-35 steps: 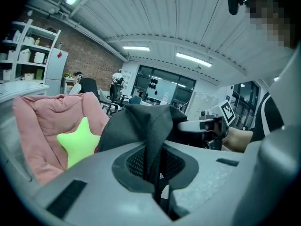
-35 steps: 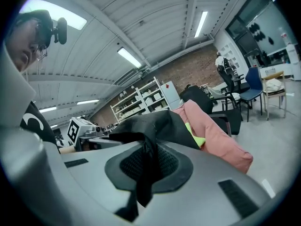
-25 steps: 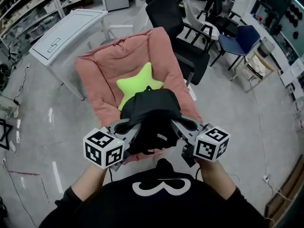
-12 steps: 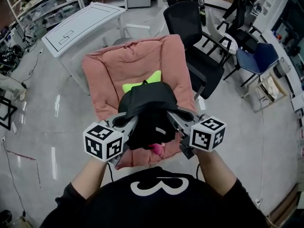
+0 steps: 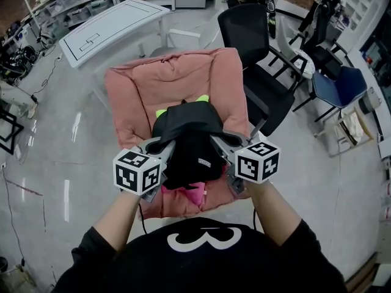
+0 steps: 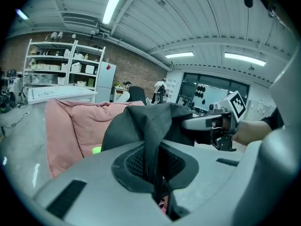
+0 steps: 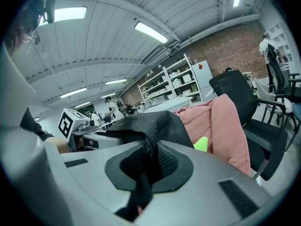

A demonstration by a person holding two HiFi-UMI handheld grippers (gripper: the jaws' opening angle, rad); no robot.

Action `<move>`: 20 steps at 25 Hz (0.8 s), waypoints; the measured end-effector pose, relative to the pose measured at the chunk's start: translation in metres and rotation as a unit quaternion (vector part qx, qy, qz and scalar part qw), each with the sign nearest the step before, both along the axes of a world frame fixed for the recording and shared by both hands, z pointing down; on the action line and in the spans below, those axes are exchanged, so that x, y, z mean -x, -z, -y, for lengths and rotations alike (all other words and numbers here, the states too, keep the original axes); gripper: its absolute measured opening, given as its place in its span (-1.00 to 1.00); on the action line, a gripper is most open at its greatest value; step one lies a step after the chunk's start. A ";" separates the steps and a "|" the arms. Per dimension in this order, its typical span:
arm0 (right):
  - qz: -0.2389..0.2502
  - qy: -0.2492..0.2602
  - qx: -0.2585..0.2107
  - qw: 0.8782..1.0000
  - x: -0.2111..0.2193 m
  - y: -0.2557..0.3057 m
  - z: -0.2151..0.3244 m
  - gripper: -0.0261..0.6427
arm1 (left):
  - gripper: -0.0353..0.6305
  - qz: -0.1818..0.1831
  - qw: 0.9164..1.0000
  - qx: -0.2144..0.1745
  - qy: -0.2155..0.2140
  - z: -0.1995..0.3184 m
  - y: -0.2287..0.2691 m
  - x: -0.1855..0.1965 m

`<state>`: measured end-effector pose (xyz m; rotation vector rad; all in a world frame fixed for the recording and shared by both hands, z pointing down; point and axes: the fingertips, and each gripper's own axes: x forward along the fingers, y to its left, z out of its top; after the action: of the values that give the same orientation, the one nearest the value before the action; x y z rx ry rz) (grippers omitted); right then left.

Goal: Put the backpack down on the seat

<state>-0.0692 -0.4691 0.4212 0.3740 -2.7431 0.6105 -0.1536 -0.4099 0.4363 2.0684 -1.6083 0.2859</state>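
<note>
A black backpack (image 5: 188, 140) hangs between my two grippers, over the front half of the pink cushioned seat (image 5: 146, 90). My left gripper (image 5: 160, 146) is shut on a black strap of the backpack (image 6: 153, 145) at its left side. On the right side, my right gripper (image 5: 221, 144) is shut on another fold of the backpack (image 7: 148, 166). A lime-green star pillow (image 5: 200, 99) lies on the seat behind the bag, mostly hidden by it. Something pink (image 5: 190, 193) shows under the bag's lower edge.
A black office chair (image 5: 256, 54) stands right beside the pink seat, a blue chair (image 5: 337, 85) further right. A white table (image 5: 110, 26) is behind the seat at the left, with shelving along the back wall. Grey floor surrounds the seat.
Both grippers and the backpack have moved forward over the seat. The bag now covers most of the green star pillow, which was in plain sight a second ago.
</note>
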 end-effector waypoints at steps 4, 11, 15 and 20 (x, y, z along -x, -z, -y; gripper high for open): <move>-0.012 0.011 -0.007 1.000 0.007 -0.016 0.017 -0.88 | -0.86 0.009 1.000 0.007 0.012 0.016 -0.015 0.007; -0.050 0.021 -0.007 0.998 0.021 -0.064 0.034 -0.87 | -0.85 0.000 0.999 0.039 0.035 0.031 -0.064 0.019; -0.060 0.033 -0.024 0.997 0.029 -0.085 0.037 -0.88 | -0.85 -0.005 0.997 0.048 0.055 0.037 -0.087 0.029; -0.066 0.044 -0.042 0.996 0.038 -0.097 0.043 -0.87 | -0.84 -0.011 0.997 0.052 0.054 0.042 -0.098 0.037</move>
<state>-0.1070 -0.5125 0.5183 0.2989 -2.6484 0.4342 -0.1905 -0.4518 0.5345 1.8929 -1.6502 0.3020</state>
